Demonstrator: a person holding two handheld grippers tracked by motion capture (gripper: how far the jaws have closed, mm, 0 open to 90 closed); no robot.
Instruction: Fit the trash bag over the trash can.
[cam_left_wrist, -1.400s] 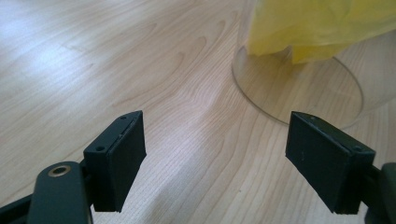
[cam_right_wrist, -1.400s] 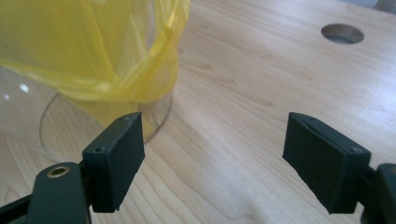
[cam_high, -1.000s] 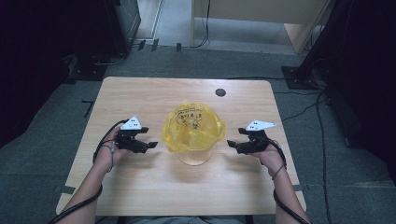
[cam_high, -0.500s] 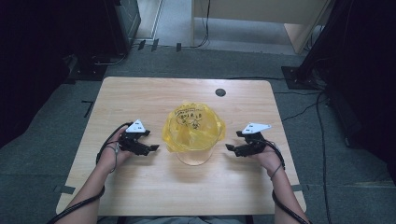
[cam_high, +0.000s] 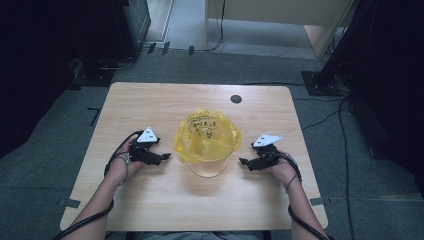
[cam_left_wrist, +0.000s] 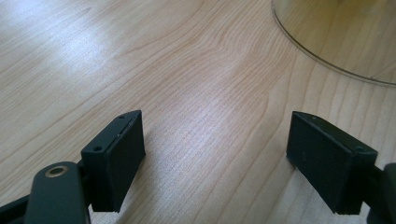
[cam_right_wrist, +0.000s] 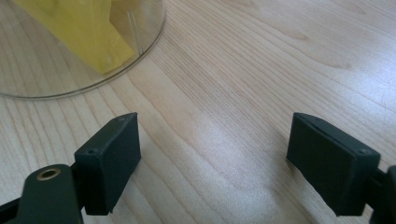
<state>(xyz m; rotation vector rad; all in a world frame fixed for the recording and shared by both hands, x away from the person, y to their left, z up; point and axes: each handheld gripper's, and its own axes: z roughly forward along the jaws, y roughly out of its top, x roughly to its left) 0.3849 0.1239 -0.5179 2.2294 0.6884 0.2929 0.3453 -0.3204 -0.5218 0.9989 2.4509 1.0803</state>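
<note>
While both claws rest low on the wooden surface (cam_high: 150, 210), nothing is gripped yet. Farthest left, the left claw (cam_high: 165, 157) lies with its jaws spread wide and empty, pointing toward the middle; in the left gripper view only bare wood lies between them, with the curved base of the clear container (cam_left_wrist: 336, 42) ahead and to its right. That container (cam_high: 206, 167) stands between the two claws, near each but touching neither, and a yellow plastic bag (cam_high: 206, 136) is draped over its top, hanging down around the rim. Beyond it, the right claw (cam_high: 243, 162) faces back toward the container, jaws likewise parted with nothing in them. Judged from this, the work on the bag has not visibly started: each claw would need to close in on the bag's edge.
</note>
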